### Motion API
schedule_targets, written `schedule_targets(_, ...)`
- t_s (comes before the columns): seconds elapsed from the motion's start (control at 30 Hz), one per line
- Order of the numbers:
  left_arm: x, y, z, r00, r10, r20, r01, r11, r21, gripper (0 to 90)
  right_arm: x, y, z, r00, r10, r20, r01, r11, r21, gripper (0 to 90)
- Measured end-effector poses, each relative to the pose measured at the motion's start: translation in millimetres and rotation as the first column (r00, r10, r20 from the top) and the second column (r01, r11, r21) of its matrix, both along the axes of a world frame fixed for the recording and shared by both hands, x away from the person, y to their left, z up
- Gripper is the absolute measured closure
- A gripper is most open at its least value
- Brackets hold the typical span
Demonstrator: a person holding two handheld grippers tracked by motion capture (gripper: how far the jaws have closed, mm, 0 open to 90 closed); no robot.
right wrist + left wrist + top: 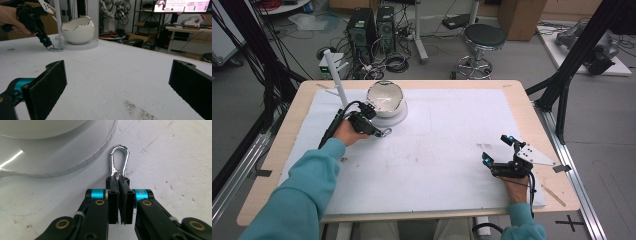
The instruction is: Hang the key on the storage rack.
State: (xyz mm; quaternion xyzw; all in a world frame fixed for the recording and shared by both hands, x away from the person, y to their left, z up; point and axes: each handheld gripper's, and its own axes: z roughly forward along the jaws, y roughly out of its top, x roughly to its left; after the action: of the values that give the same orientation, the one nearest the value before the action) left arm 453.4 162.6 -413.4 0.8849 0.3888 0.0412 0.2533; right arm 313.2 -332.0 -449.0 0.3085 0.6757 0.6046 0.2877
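Silver metal snap hook (120, 160): on white-covered desk (437, 150), just beside round white base (75, 157) under white egg-shaped bowl (385, 98) | left hand-held gripper (119, 178): jaws pinching hook's lower end, clearest in its own view | right hand-held gripper (498, 149): jaws spread wide, well apart from hook, near desk's right edge

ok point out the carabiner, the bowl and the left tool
carabiner (120, 160), left gripper view, on the open middle of its silver loop's upper bend
bowl (77, 31), right gripper view, on its white outer wall
left tool (119, 186), left gripper view, between its shut tips
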Motion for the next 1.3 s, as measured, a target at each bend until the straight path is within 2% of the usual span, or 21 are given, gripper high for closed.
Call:
schedule_targets(0.23,-0.8,-0.3,0.2,1.0000,0.002,0.005,-0.002,1.0000,0.004,88.0,0.0,0.1,0.0,1.0000,-0.001,0.002,0.001,1.0000,0.000,0.7)
schedule_targets(0.43,-1.7,1.5,1.0,1.0000,-0.001,0.006,0.001,0.9999,-0.011,88.2,-0.1,0.2,0.0,1.0000,0.000,0.000,0.000,1.0000,-0.002,0.7)
schedule_targets(0.57,-3.7,5.2,7.7,0.9994,-0.002,0.035,0.003,0.9988,-0.048,88.3,-0.5,0.6,0.0,1.0000,0.000,-0.003,0.000,1.0000,0.001,0.7)
schedule_targets(0.63,-5.3,11.1,15.4,0.9988,0.001,0.050,0.004,0.9963,-0.086,88.3,-0.5,0.7,-0.1,1.0000,0.003,-0.002,-0.003,1.0000,0.000,0.7)
schedule_targets(0.83,-10.8,26.1,31.3,0.9963,0.011,0.085,0.000,0.9916,-0.130,88.4,-0.5,0.8,0.0,1.0000,0.002,-0.003,-0.002,1.0000,-0.002,0.7)
schedule_targets(0.93,-17.1,42.9,49.1,0.9922,0.024,0.122,-0.003,0.9859,-0.168,88.4,-0.5,0.9,0.0,1.0000,0.001,-0.001,-0.001,1.0000,-0.005,0.7)
schedule_targets(0.97,-17.1,42.9,49.1,0.9922,0.024,0.122,-0.003,0.9859,-0.168,88.3,-0.5,0.9,0.0,1.0000,0.001,-0.001,-0.001,1.0000,-0.005,0.7)
schedule_targets(1.07,-21.8,54.5,63.4,0.9861,0.025,0.164,0.005,0.9836,-0.180,88.4,-0.6,0.9,0.1,1.0000,0.002,-0.001,-0.002,1.0000,-0.007,0.7)
schedule_targets(1.1,-25.3,64.2,71.8,0.9808,0.042,0.190,0.003,0.9731,-0.230,88.4,-0.2,0.7,0.1,1.0000,0.002,0.004,-0.002,1.0000,-0.009,0.7)
schedule_targets(1.17,-27.0,68.9,75.3,0.9781,0.052,0.201,-0.003,0.9709,-0.240,88.4,-0.5,0.9,0.1,1.0000,0.003,-0.001,-0.003,1.0000,-0.007,0.7)
schedule_targets(1.23,-29.2,77.3,82.2,0.9732,0.062,0.222,-0.012,0.9750,-0.222,88.4,-0.7,1.1,0.0,1.0000,0.002,-0.002,-0.002,1.0000,-0.006,0.7)
schedule_targets(1.3,-30.2,86.1,90.0,0.9685,0.071,0.239,-0.017,0.9748,-0.223,88.4,-0.7,1.3,0.0,1.0000,-0.001,0.001,0.001,1.0000,-0.007,0.7)
